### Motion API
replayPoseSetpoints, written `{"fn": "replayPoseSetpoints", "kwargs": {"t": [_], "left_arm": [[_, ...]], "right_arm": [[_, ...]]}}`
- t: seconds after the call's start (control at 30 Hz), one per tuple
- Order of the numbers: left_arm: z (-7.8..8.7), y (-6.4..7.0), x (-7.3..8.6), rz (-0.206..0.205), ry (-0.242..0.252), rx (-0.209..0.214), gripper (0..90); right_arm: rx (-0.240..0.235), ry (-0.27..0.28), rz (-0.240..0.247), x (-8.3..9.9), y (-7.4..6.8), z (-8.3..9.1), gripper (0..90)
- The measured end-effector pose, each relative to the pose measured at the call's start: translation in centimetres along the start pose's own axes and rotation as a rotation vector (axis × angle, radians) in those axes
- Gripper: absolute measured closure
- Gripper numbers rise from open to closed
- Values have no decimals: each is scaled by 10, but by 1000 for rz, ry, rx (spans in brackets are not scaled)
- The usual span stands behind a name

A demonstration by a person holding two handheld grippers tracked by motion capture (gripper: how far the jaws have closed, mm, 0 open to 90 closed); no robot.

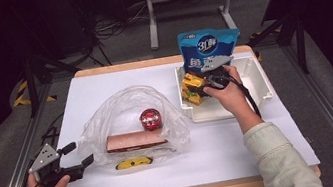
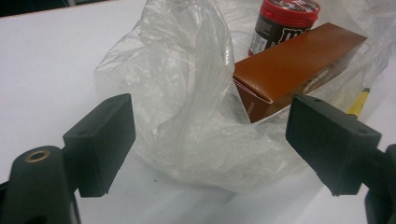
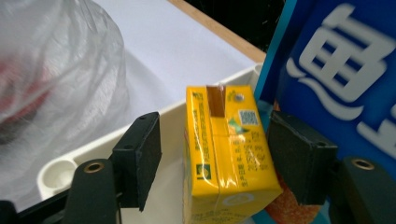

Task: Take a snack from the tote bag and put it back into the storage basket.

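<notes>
over the white tray [image 1: 260, 90] at the counter's [image 1: 8, 63] far right, the right tongs [image 3: 212, 154] stood wide around a yellow juice carton [image 3: 226, 154], one jaw touching it, beside a blue snack bag [image 1: 208, 44]. near the front left, the left tongs [image 2: 210, 140] gaped wide, empty, just before a clear plastic bag [image 2: 196, 116] holding a brown box [image 2: 294, 70] and a red-lidded jar [image 2: 282, 18].

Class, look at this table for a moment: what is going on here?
A person is working with two handheld grippers. The right gripper is in the white bin, its open jaws either side of a yellow carton that stands beside a blue pouch; there is a gap on one side, so it is not yet clamped. The left gripper is open at the edge of a clear plastic bag, which holds a brown box and a red-lidded jar.
</notes>
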State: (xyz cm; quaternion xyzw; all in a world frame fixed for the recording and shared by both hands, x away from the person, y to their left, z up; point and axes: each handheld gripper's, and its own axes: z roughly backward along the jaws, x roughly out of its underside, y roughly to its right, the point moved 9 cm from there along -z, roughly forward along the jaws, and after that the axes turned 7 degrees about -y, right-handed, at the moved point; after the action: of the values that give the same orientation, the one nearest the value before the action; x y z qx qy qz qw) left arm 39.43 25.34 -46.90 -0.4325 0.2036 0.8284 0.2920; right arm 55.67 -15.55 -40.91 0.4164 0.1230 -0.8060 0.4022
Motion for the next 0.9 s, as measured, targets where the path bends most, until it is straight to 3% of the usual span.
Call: {"fn": "replayPoseSetpoints", "kwargs": {"t": [0.13,0.3,0.37,0.47,0.57,0.7,0.9], "left_arm": [[0,0,0,0,-1,-1,165],[0,0,0,-1,1,-1,164],[0,0,0,-1,0,-1,165],[0,0,0,-2,0,-1,164],[0,0,0,-1,1,-3,165],[0,0,0,-2,-4,-1,165],[0,0,0,-1,-3,-3,165]], "right_arm": [[3,24,23,-7,-3,8,381],[-2,38,95,-16,-13,20,514],[-3,43,103,-18,-15,22,564],[-51,18,134,-16,-25,25,762],[-75,-7,151,-12,-30,24,851],[-94,-42,159,-4,-35,19,899],[-107,-88,150,9,-36,11,900]]}}
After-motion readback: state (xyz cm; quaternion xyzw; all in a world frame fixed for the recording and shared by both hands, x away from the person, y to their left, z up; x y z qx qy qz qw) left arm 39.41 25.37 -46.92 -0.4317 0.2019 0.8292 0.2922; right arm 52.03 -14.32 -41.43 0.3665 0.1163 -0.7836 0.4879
